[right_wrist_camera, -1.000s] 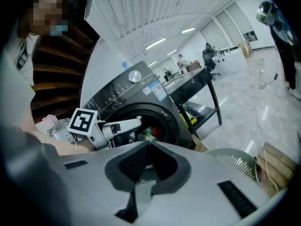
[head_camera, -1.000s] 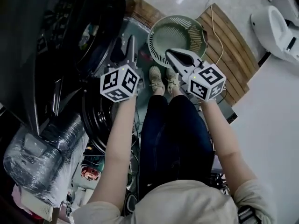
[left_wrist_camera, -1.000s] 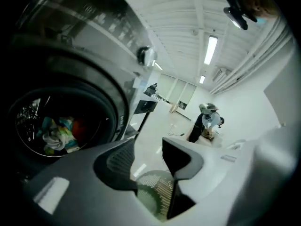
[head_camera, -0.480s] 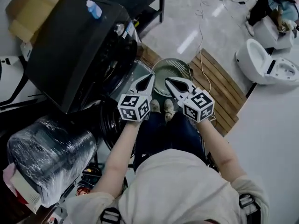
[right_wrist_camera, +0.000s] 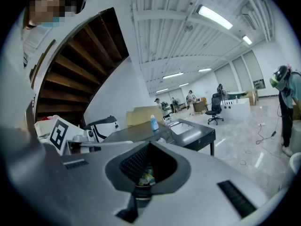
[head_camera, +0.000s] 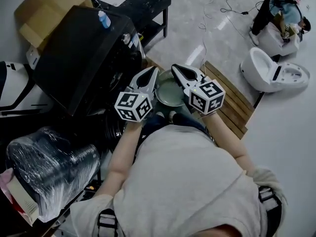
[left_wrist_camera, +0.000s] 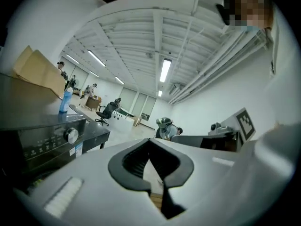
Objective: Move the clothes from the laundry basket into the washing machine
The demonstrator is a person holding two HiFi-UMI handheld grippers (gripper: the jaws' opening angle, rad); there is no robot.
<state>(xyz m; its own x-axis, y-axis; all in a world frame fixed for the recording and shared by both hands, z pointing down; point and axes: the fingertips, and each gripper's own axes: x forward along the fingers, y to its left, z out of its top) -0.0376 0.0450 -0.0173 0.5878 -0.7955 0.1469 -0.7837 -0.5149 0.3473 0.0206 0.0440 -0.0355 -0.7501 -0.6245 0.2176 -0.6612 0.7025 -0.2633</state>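
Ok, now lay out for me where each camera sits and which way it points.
Head view: on the person's head, looking steeply down at the washing machine, laundry basket, left gripper and right gripper; forearms and torso show.
Left gripper view: rides the left gripper, facing roughly level past the washing machine into the room; its shut jaws show.
Right gripper view: rides the right gripper, facing roughly level toward the black table; its shut jaws show.
Shared: all three catch the blue bottle on the washing machine.

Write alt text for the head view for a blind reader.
Seen from above, a person holds the left gripper and the right gripper, both shut and empty, over a round pale green plastic laundry basket. A black washing machine stands at left, a white toilet at right.
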